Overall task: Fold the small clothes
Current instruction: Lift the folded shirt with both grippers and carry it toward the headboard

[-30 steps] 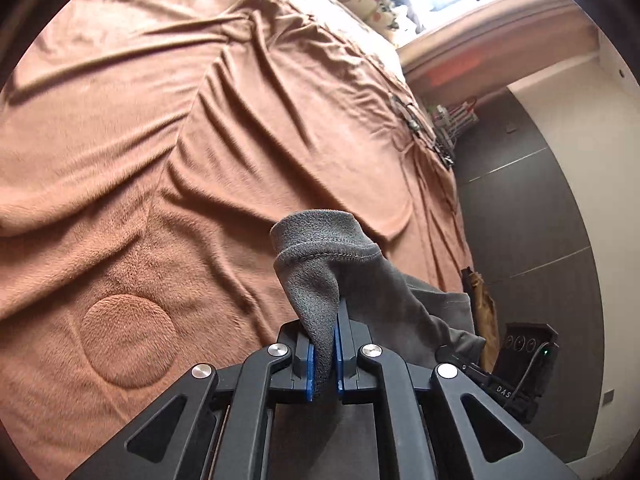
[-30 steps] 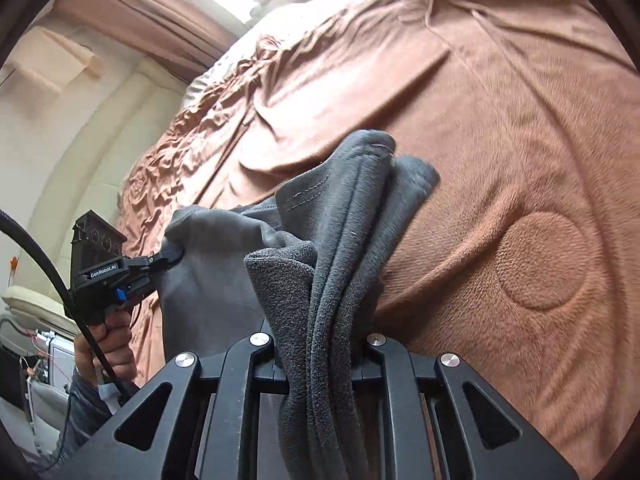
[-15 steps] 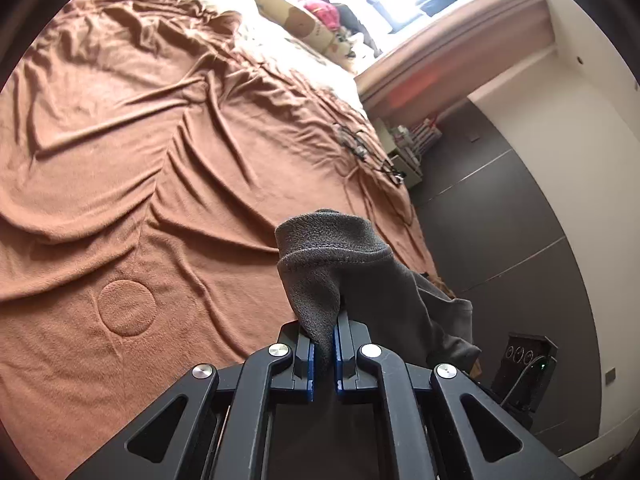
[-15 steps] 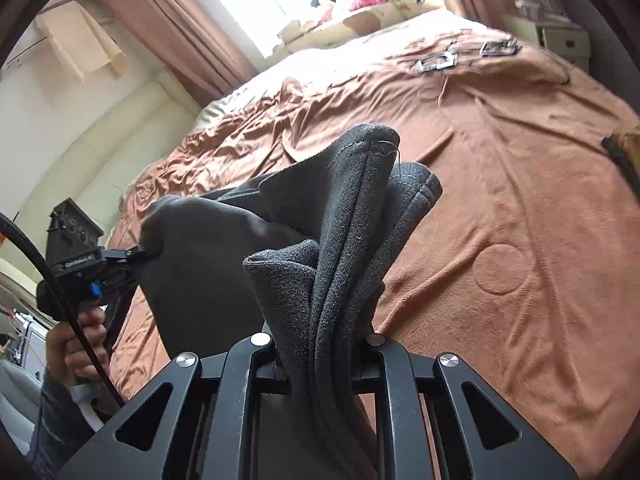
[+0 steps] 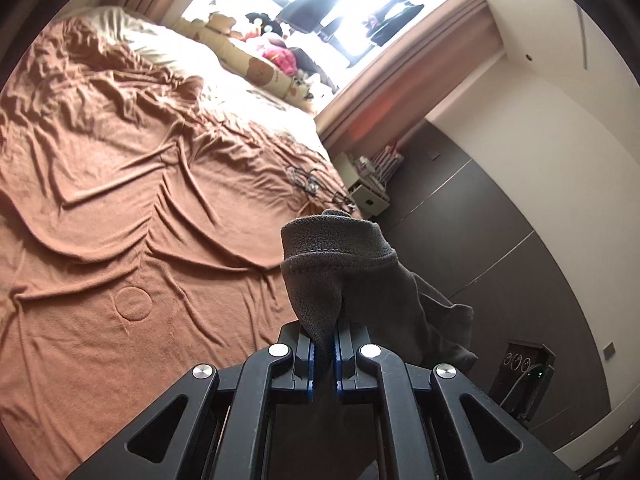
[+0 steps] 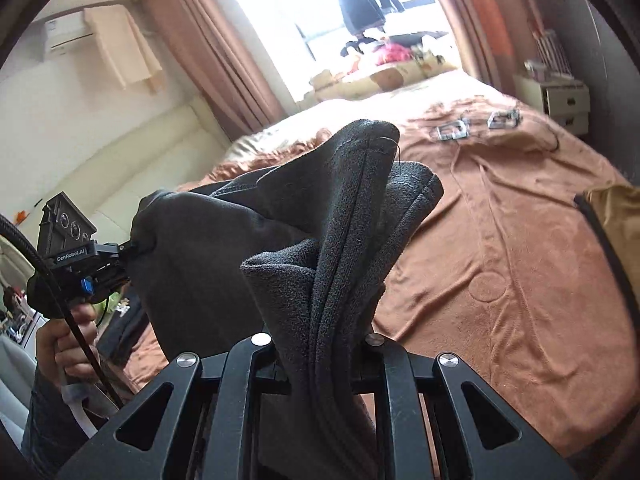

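Observation:
A dark grey fleece garment (image 5: 344, 264) hangs in the air above a bed with a brown blanket (image 5: 120, 208). My left gripper (image 5: 324, 354) is shut on one corner of it. My right gripper (image 6: 320, 360) is shut on a bunched, layered edge of the same garment (image 6: 344, 220). In the right wrist view the left gripper (image 6: 132, 246) shows at the far left, pinching the other end, with the cloth stretched between the two. The right gripper's body (image 5: 524, 376) shows at the lower right of the left wrist view.
Metal hangers (image 6: 476, 126) lie on the far part of the blanket (image 6: 500, 240). A tan garment (image 6: 616, 220) lies at the bed's right edge. Pillows and soft toys (image 5: 264, 60) line the window side. A small white drawer unit (image 6: 560, 100) stands beside the bed.
Both grippers have risen well above the bed with the grey garment held between them. The views have tilted up, so the window and walls now show.

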A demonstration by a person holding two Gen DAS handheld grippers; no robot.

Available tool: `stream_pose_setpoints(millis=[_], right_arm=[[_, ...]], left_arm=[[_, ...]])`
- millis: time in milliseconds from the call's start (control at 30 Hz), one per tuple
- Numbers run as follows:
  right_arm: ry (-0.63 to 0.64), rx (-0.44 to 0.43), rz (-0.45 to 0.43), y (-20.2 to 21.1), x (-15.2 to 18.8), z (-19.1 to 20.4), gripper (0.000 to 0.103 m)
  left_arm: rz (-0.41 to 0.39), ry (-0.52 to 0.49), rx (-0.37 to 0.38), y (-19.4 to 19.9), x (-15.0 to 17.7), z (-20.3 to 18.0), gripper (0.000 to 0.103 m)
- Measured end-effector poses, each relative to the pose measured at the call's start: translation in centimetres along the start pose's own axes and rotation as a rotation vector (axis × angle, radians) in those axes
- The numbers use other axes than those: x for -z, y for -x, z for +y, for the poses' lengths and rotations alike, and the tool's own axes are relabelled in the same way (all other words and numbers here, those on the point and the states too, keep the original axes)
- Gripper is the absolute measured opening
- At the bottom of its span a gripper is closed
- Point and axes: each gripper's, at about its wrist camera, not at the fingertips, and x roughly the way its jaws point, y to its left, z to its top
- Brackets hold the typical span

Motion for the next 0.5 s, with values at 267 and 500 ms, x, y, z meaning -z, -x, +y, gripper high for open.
stream_pose_setpoints(millis=[267,500], right_arm=[[0.046,0.002,-0.096,7.6,0.5,5.1,0.011],[0.126,-0.017,-0.139,11.1,0.3,9.3,0.011]], left_arm=[[-0.09,-0.057,-0.001,7.3,-0.4,-4.6,0.006],[-0.17,-0.082,0.011,13.1,-1.3,-6.1,0.006]])
